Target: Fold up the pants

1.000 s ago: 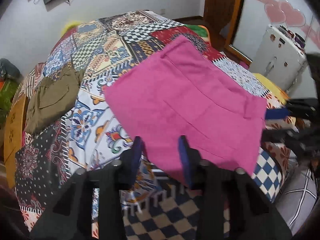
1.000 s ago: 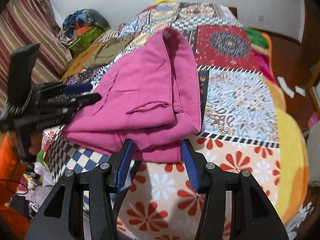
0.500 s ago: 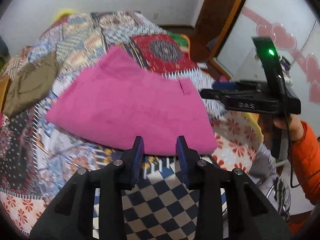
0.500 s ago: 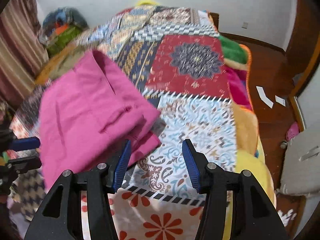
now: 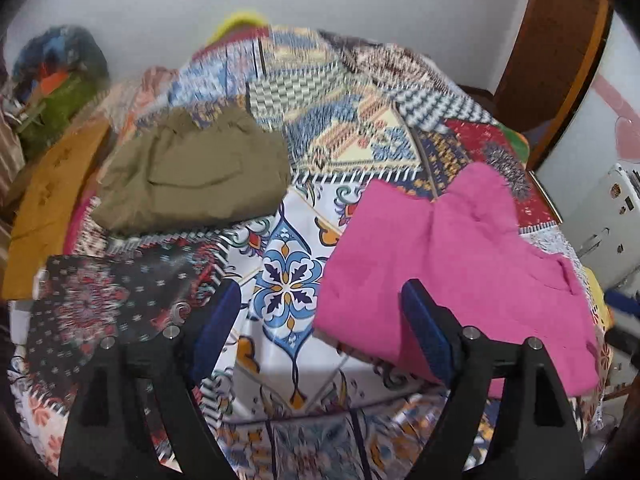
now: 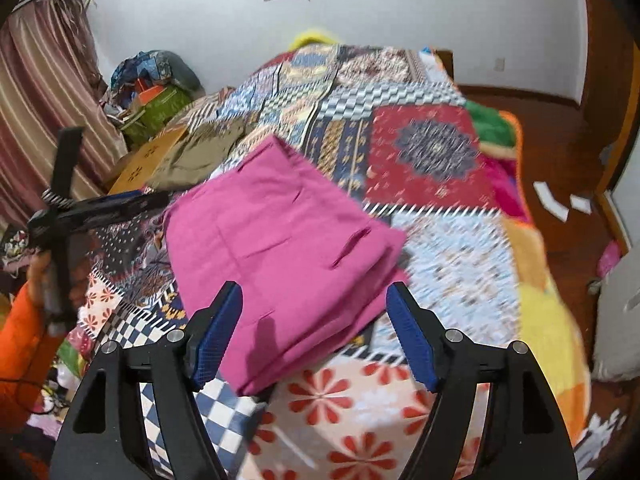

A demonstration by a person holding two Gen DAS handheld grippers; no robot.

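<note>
The pink pants (image 5: 460, 264) lie folded into a thick rectangle on the patchwork bedspread (image 5: 288, 288), at the right in the left wrist view and at the centre in the right wrist view (image 6: 280, 248). My left gripper (image 5: 320, 328) is open and empty, above the bedspread just left of the pants. My right gripper (image 6: 314, 332) is open and empty, above the near edge of the pants. The left gripper also shows in the right wrist view (image 6: 100, 208), held by a hand in an orange sleeve.
Folded olive pants (image 5: 192, 184) lie on the bed's far left beside an orange-brown cloth (image 5: 44, 208). A pile of bags (image 6: 156, 88) sits by the striped curtain (image 6: 36, 92). A white appliance (image 5: 604, 216) stands right of the bed. Wooden floor (image 6: 560, 152) lies beyond.
Both grippers have opened wider. The left wrist view has swung left, so the olive pants now show. The right gripper has moved back over the near edge of the pink pants.
</note>
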